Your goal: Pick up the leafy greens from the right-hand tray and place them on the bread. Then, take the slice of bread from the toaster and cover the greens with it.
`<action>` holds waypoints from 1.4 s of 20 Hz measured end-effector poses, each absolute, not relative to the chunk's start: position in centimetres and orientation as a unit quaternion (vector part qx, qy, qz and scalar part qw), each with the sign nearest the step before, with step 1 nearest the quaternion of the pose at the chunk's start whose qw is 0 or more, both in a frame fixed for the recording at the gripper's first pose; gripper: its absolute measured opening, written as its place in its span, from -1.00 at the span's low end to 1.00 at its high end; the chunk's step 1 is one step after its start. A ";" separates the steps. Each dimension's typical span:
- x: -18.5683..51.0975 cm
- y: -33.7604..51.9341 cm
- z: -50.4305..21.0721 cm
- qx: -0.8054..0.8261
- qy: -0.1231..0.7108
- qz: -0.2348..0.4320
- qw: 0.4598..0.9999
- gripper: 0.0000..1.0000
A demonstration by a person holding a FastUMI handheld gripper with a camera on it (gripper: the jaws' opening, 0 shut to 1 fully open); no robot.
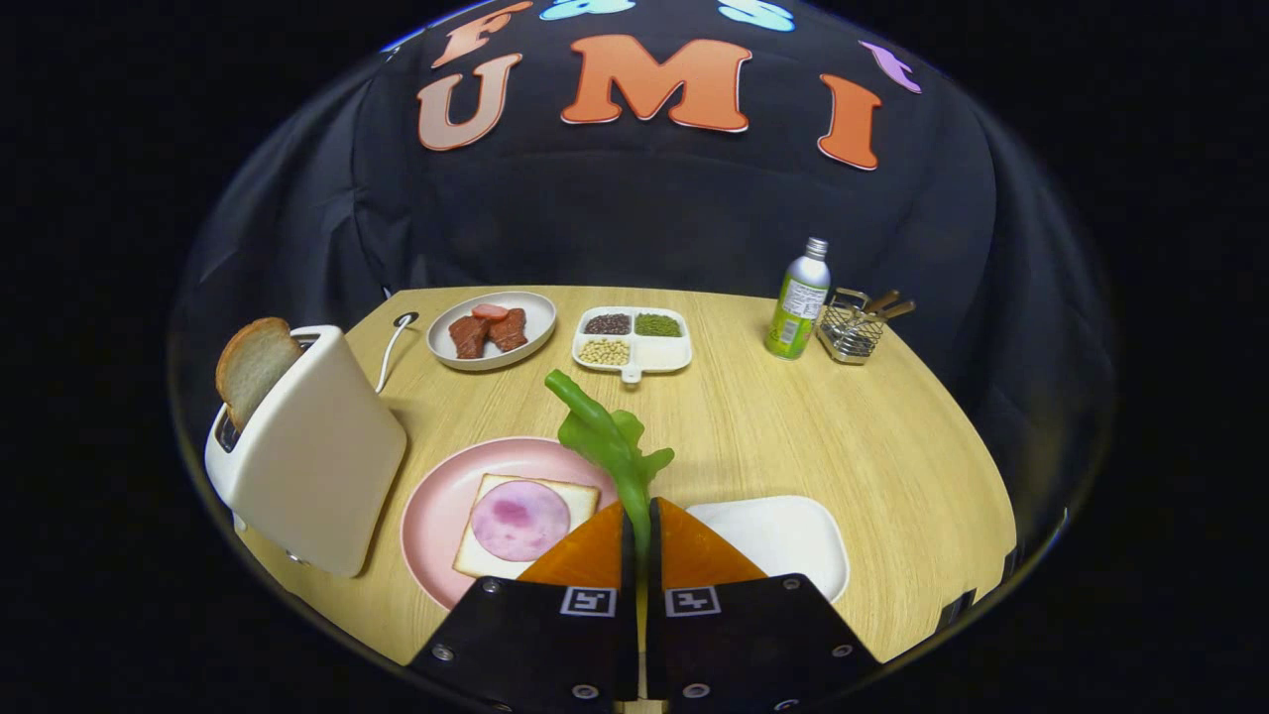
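Here the claw (640,526) pinches one leafy green (607,436) above one bread slice (525,526).

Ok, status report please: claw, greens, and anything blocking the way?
Claw shut on leafy greens, lifted. Bread with ham on pink plate, just ahead. Path clear.

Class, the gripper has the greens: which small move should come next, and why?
Probably carry the greens left over the bread on the pink plate. The gripper is shut on them, the white tray looks bare, and the ham-topped bread lies just left of the fingers.
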State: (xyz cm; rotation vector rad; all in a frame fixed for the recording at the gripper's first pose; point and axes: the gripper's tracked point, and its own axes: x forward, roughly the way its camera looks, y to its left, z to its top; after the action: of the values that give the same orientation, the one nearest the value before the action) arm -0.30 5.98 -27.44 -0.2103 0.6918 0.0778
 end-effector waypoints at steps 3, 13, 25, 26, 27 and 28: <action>-0.7 7.8 -28.3 -0.107 0.347 0.050 0.931 -0.92; -1.4 11.4 -32.6 -0.136 0.387 0.062 0.910 -0.93; -2.1 11.7 -32.7 -0.133 0.401 0.037 0.906 0.38; -2.1 11.6 -32.4 -0.130 0.397 0.032 0.908 0.53; -2.0 11.6 -31.9 -0.126 0.393 0.028 0.910 0.58; -1.9 11.6 -31.5 -0.121 0.390 0.025 0.912 0.65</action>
State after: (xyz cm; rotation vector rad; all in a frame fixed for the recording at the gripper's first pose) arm -1.94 11.61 -31.53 -0.2499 0.8039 0.0522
